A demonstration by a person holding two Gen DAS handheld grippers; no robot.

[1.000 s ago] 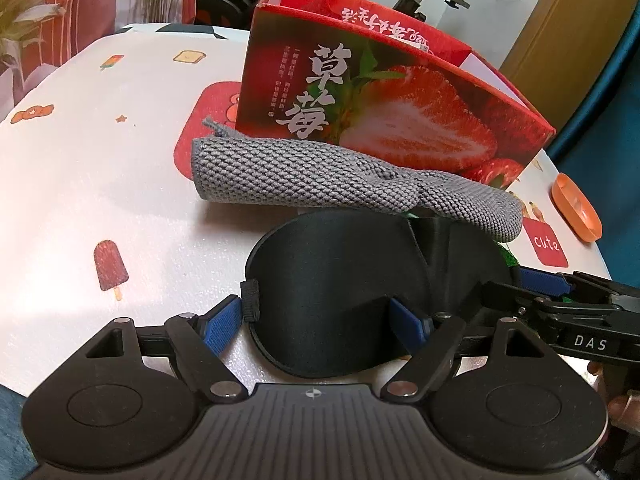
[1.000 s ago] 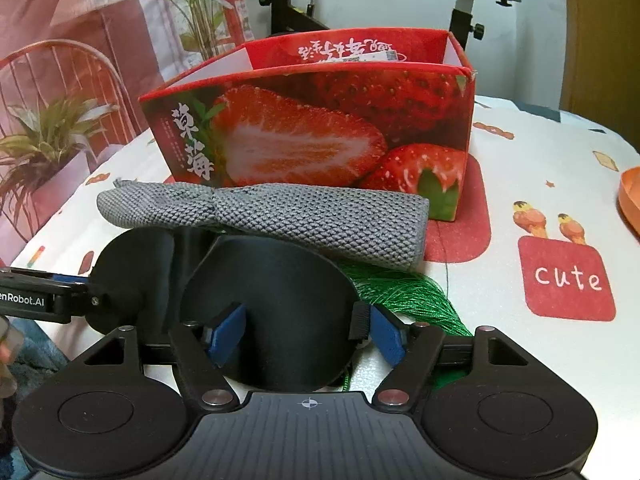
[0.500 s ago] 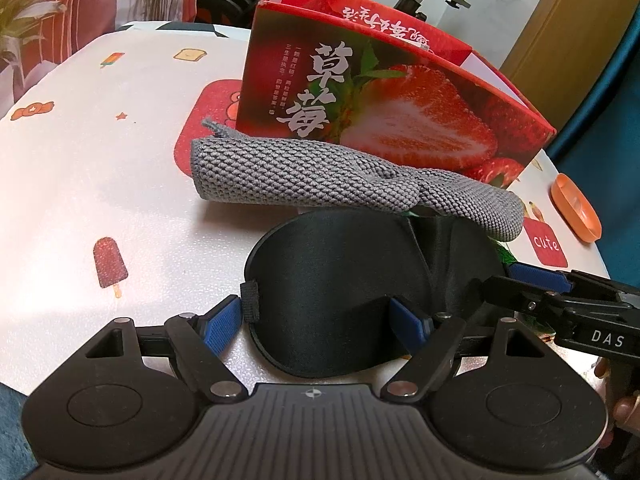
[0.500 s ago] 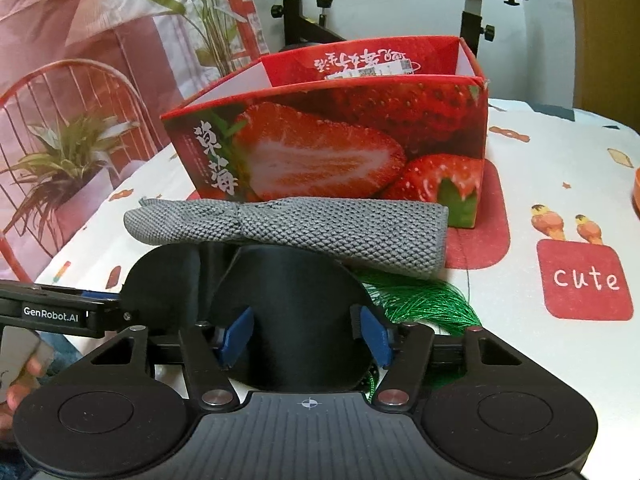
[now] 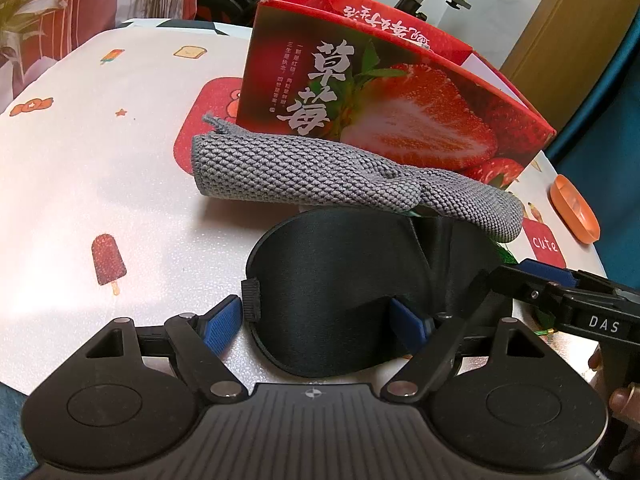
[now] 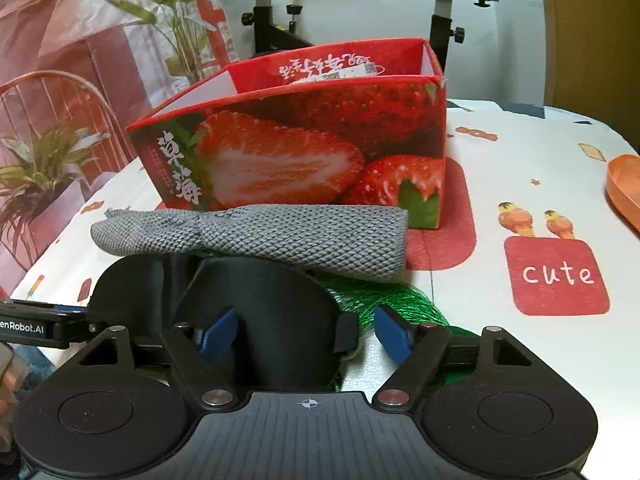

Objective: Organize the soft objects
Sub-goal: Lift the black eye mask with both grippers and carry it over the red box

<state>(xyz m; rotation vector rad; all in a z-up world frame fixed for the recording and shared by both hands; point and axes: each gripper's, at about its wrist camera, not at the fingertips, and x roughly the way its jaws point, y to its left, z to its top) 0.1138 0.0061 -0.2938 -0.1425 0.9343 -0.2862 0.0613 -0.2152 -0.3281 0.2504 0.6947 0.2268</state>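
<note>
The left gripper [image 5: 320, 322] is standing with its blue pads spread wide, straddling one lobe of the black sleep mask [image 5: 348, 292] low in the middle of the left wrist view; the pads are sitting at the mask's edges, and whether they are pressing on it I cannot tell. The right gripper [image 6: 306, 334] is opening its jaws around the mask's other lobe [image 6: 264, 312], low in the centre of its own view; its right pad is standing clear of the strap tab, and its left pad is lying over the fabric. In the left wrist view the right gripper [image 5: 552, 296] is reaching in from the right edge. Just above the mask, a rolled grey knitted cloth [image 5: 340, 172] is lying across the middle of the frame, overlapping the mask's upper rim. A green mesh net [image 6: 392, 304] is showing under the cloth and mask, toward the lower right. Behind the cloth, a red strawberry-printed carton [image 6: 304, 160] is standing open-topped on the cartoon-printed tablecloth [image 5: 100, 168]. An orange dish [image 6: 624, 188] is lying at the right edge.
</note>
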